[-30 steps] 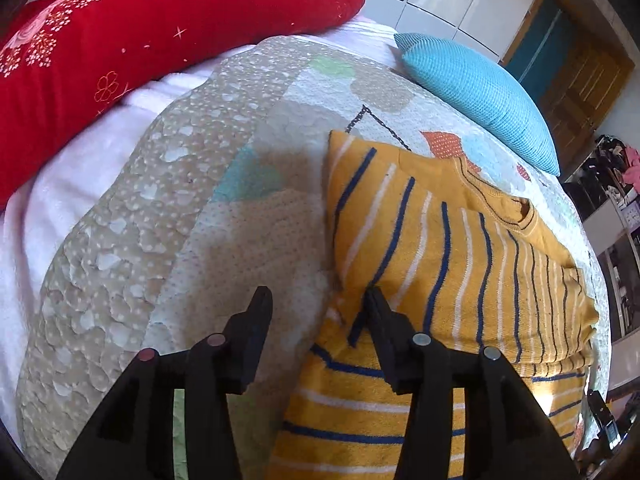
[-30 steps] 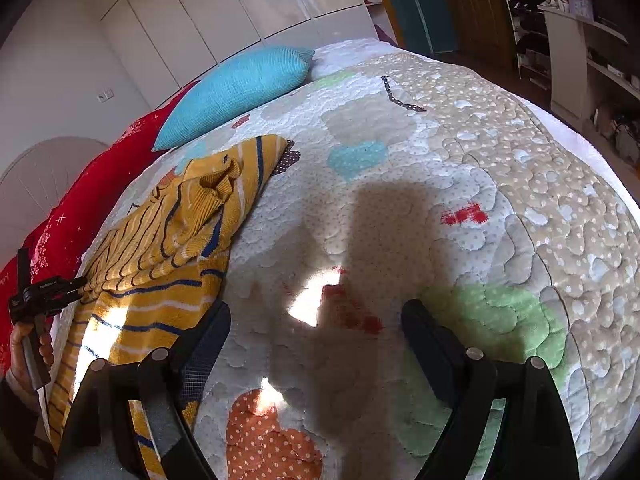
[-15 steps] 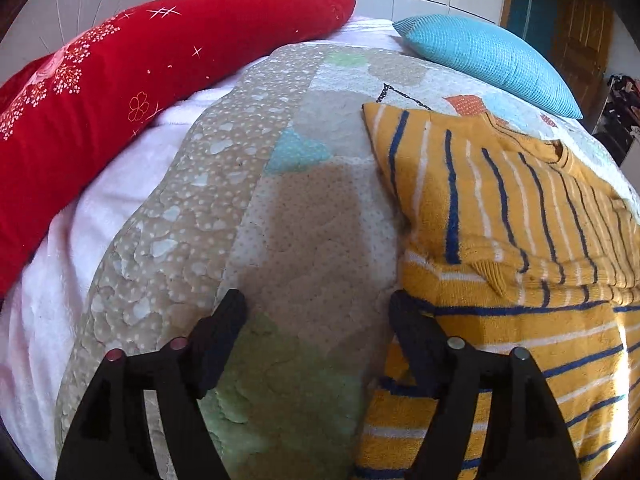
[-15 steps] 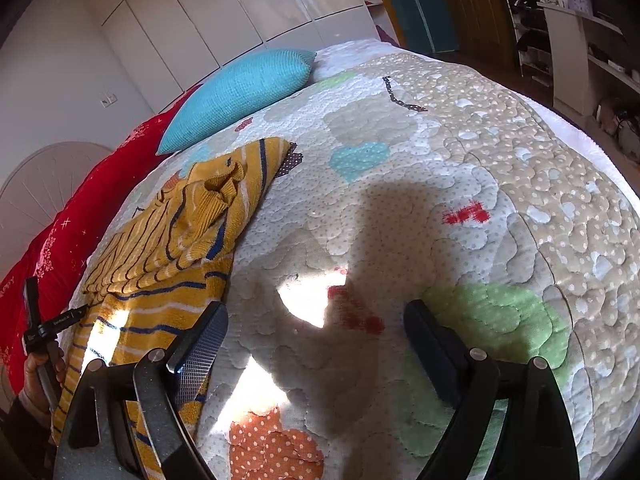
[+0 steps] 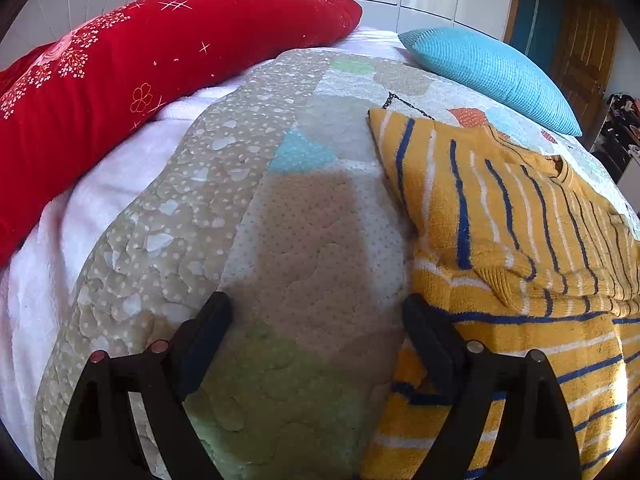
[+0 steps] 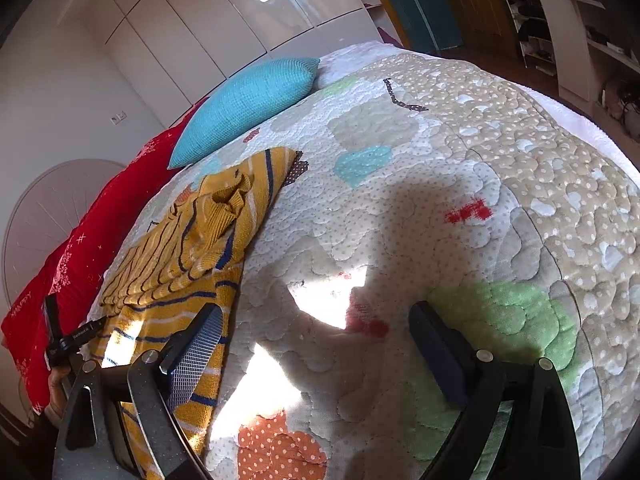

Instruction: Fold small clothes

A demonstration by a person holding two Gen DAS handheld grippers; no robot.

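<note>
A yellow sweater [image 5: 500, 240] with navy and white stripes lies partly folded on my quilted bed cover [image 5: 304, 240].

No writing I can read. Bare quilt spreads wide to the sweater's right. My left gripper [image 5: 316, 320] has just been opening and holds nothing, its right finger over the sweater's near left edge. My right gripper [image 6: 316, 324] is spread wide, empty.

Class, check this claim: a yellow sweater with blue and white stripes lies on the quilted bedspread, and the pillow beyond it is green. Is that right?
Not quite. The pillow beyond the yellow striped sweater is turquoise blue, not green, as the left wrist view shows. The rest holds: the sweater has blue and white stripes and lies on the quilted bedspread.
</note>
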